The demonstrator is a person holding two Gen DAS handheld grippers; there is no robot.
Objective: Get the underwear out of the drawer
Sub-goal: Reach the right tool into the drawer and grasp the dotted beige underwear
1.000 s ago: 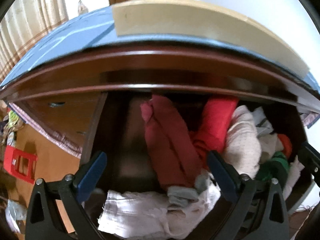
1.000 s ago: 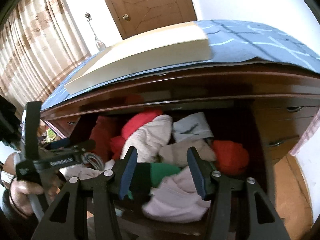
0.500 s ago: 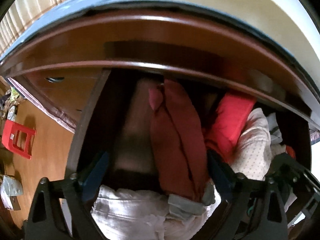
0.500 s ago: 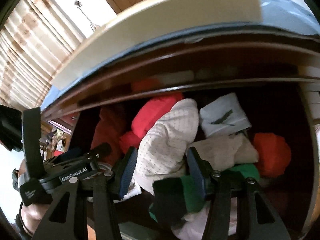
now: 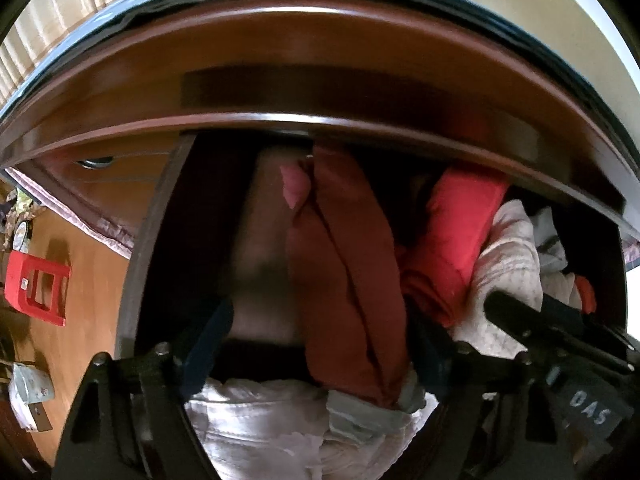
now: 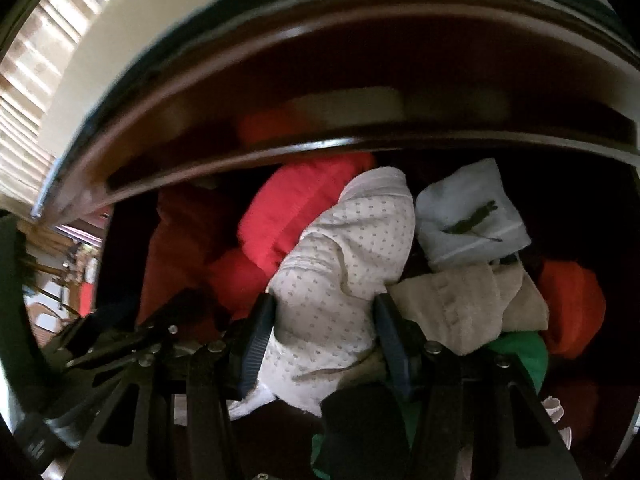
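Both grippers point steeply down into the open drawer [image 5: 138, 240] of a dark wooden dresser [image 5: 320, 92]. Left gripper [image 5: 320, 340] has its jaws closing, still wide, around a dark red folded garment [image 5: 344, 280] that runs from twelve o'clock down to six between the blue pads; the right-hand pad sits against the cloth's edge, while the left-hand pad stands clear over bare drawer floor, so nothing is gripped. At six o'clock below it lies a pale pink garment [image 5: 260, 428], and at two o'clock a bright red piece [image 5: 452, 240].

Right gripper [image 6: 324, 336] stands about half open, its two pads flanking a white dotted garment [image 6: 340, 280] of the underwear heap; whether the pads press on the cloth I cannot tell. In that view the bright red piece [image 6: 296, 208] lies at eleven o'clock, a white folded item with a dark logo [image 6: 468, 216] at two o'clock, a beige piece [image 6: 460, 304] at three, an orange one [image 6: 572, 308] farther out at three, and green cloth [image 6: 520, 356] at four.
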